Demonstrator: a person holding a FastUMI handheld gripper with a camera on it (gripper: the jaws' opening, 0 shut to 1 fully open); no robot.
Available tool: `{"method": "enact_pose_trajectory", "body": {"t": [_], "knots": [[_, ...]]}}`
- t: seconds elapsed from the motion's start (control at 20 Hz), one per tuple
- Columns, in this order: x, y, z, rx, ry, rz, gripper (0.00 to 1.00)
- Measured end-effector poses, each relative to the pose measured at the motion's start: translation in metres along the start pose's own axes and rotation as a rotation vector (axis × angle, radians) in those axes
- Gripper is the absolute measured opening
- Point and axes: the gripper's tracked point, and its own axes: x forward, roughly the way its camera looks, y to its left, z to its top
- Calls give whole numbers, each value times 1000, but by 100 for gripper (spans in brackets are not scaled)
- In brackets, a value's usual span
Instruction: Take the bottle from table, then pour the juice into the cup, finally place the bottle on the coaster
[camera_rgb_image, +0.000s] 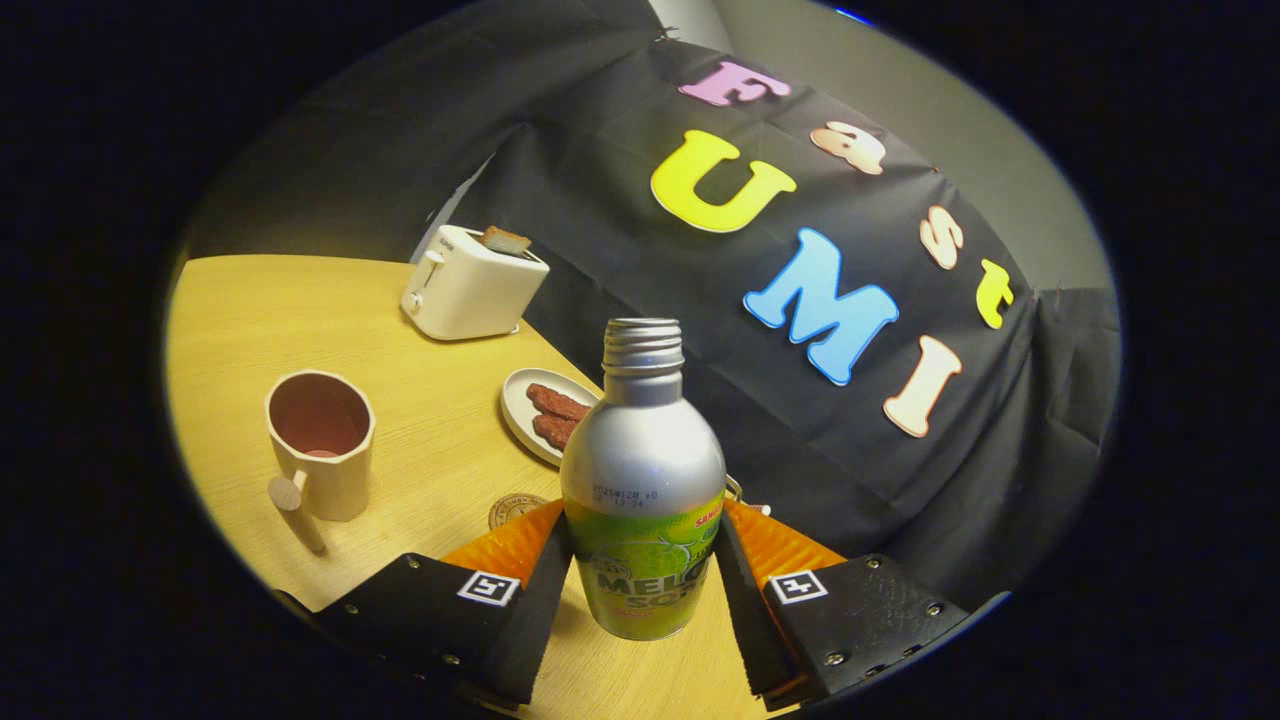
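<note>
Your hand-held gripper (643, 560) is clamped on the bottle (643, 490), one finger pressing each side of its lower body. The bottle stands upright between the fingers with its threaded neck open, no cap on it. Whether its base touches the table (240, 320) or hangs just above it, you cannot tell from here.

The bottle is a silver metal one with a green band around its lower half. On that band you can read "MELO" in large letters, with what looks like "SO" beneath it; the rest curves out of sight. A line of small printed digits sits just above the band, too fine to read.

Taking the bottle as your landmark: the cup (322, 442) stands well to its left on the table, pale, with a peg handle pointing toward you and something reddish inside. The round coaster (513, 510) lies just left of the bottle, partly hidden behind your left finger. A small plate (520, 405) with two brown pieces on it sits just behind the bottle to the left. Farther back on that side stands a white toaster (470, 285) with a slice of bread (505, 240) sticking up.
</note>
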Motion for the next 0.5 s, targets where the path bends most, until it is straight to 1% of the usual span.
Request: {"method": "enact_pose_trajectory", "body": {"t": [0.2, 0.5], "knots": [[-3, 23, 9, -149, -16, 40, 76], [2, 39, -6, -352, 35, 82, 76]]}}
